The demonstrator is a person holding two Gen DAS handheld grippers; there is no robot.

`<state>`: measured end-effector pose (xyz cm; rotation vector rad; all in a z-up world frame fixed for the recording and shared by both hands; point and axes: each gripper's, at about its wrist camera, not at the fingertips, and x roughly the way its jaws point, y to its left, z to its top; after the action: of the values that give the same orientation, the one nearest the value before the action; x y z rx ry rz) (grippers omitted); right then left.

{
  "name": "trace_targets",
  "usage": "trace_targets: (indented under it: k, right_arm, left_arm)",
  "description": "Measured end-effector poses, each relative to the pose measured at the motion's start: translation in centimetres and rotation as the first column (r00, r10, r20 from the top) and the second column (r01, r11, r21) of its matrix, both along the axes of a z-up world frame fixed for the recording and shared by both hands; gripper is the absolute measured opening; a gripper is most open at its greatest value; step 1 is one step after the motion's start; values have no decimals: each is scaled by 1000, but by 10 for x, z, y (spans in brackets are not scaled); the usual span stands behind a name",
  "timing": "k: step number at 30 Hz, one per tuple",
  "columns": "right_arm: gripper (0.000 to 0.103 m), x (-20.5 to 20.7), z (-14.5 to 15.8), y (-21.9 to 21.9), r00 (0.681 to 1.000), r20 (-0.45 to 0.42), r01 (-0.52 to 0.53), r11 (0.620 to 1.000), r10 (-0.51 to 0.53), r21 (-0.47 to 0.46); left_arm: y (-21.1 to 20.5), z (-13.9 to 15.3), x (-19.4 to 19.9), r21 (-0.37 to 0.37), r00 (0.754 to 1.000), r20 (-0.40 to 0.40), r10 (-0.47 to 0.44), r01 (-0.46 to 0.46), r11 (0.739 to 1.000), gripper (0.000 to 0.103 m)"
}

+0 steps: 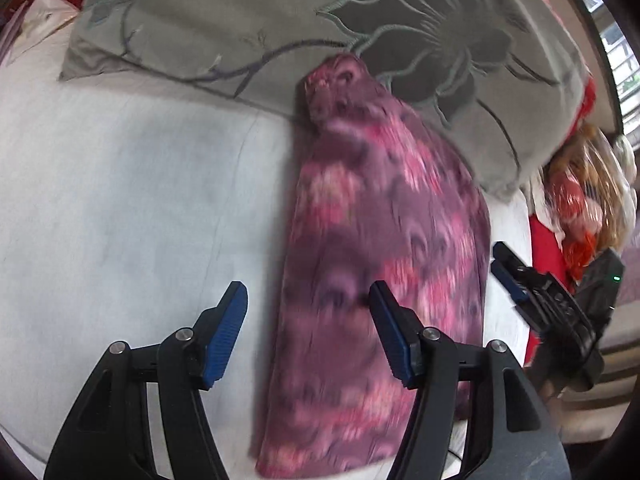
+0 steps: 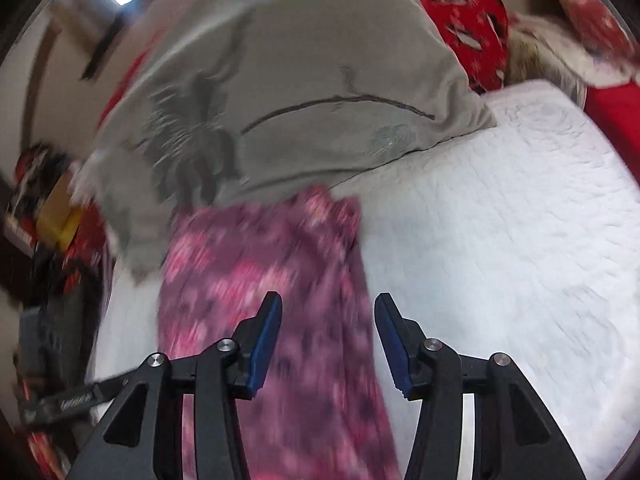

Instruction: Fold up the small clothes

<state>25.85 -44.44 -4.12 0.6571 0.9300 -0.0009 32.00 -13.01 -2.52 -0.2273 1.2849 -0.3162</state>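
Observation:
A purple and pink flowered garment (image 1: pixel 380 248) lies as a long narrow strip on the white quilted bedcover (image 1: pixel 120 200), its far end touching a grey pillow. My left gripper (image 1: pixel 308 300) hovers open over the strip's near left edge, its blue pads apart and gripping nothing. My right gripper (image 1: pixel 506 266) shows at the strip's right side in the left wrist view. In the right wrist view the right gripper (image 2: pixel 328 302) is open above the garment (image 2: pixel 260 264), with cloth below the gap and nothing pinched. Both views are blurred.
A grey pillow with embroidered flowers (image 1: pixel 280 20) (image 2: pixel 280 80) lies across the far side of the bed. Red patterned fabric (image 2: pixel 460 8) sits behind it. A heap of orange and red things (image 1: pixel 580 208) stands beyond the bed's right edge. White bedcover (image 2: pixel 500 220) spreads right of the garment.

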Motion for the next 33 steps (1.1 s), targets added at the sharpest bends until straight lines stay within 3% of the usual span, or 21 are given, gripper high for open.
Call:
trace_targets:
  k: [2, 3, 4, 5, 8, 10, 12, 14, 16, 17, 19, 20, 23, 25, 27, 28, 30, 33]
  right_arm:
    - [47, 19, -13, -3, 999, -30, 17, 998, -15, 54]
    - [31, 28, -16, -2, 1000, -14, 12, 997, -11, 75]
    - [10, 33, -14, 1, 1000, 10, 16, 999, -16, 33]
    - [7, 38, -15, 3, 1000, 6, 25, 1000, -25, -18]
    - [7, 51, -31, 5, 999, -51, 8, 999, -10, -50]
    - [9, 50, -20, 7, 999, -45, -10, 996, 7, -83]
    - [14, 39, -5, 11, 999, -5, -38, 993, 38, -116]
    - [17, 22, 5, 16, 992, 56, -111, 991, 115, -70]
    - [33, 8, 4, 25, 985, 72, -151, 986, 156, -66]
    - [36, 4, -1, 32, 983, 45, -171, 980, 176, -101]
    - [31, 3, -17, 44, 976, -52, -217, 960, 211, -178]
    - [31, -3, -11, 49, 978, -37, -209, 952, 206, -222]
    - [36, -20, 10, 49, 979, 17, -197, 967, 202, -162]
    - [36, -38, 16, 54, 973, 58, -213, 967, 223, -143]
    - [35, -48, 5, 62, 966, 6, -252, 951, 257, -177]
    - [35, -52, -6, 71, 958, -61, -285, 933, 279, -219]
    - [35, -62, -2, 78, 949, -61, -314, 902, 310, -296]
    - [35, -69, 10, 62, 962, -57, -272, 926, 266, -261]
  left_arm:
    - [-6, -8, 17, -11, 1000, -9, -4, 4, 1000, 62]
    - [-9, -12, 25, -9, 1000, -5, -4, 4, 1000, 64]
    - [-12, -17, 31, 0, 1000, -5, 0, 0, 1000, 71]
    - [-16, -27, 37, 13, 1000, -15, 2, -2, 1000, 78]
    - [-23, -26, 35, 29, 1000, 7, -6, 6, 1000, 81]
    - [-21, -17, 34, 24, 1000, -3, -21, 21, 1000, 80]
    - [-8, -5, 26, -36, 1000, 12, -5, 6, 999, 80]
    - [4, -2, 12, -79, 999, 22, 30, -28, 996, 80]
    - [7, -13, 3, -76, 999, -2, 53, -53, 996, 80]
    - [6, -22, 3, -51, 998, -34, 48, -49, 997, 80]
    - [-3, -21, -5, -9, 1000, -6, 26, -26, 1000, 80]
    - [-4, -12, -11, 3, 1000, 3, 13, -13, 1000, 79]
    - [-1, 2, -31, -53, 1000, 10, -7, 7, 999, 79]
    - [-2, -1, -44, -34, 1000, 15, -5, 6, 999, 79]
    - [-2, -18, -51, 36, 999, -18, -30, 30, 999, 80]
    - [-2, -20, -52, 40, 999, -23, -33, 34, 999, 80]
    - [2, -13, -56, 27, 999, -12, -35, 36, 999, 80]
    - [14, -1, -55, -8, 1000, 3, -31, 31, 999, 79]
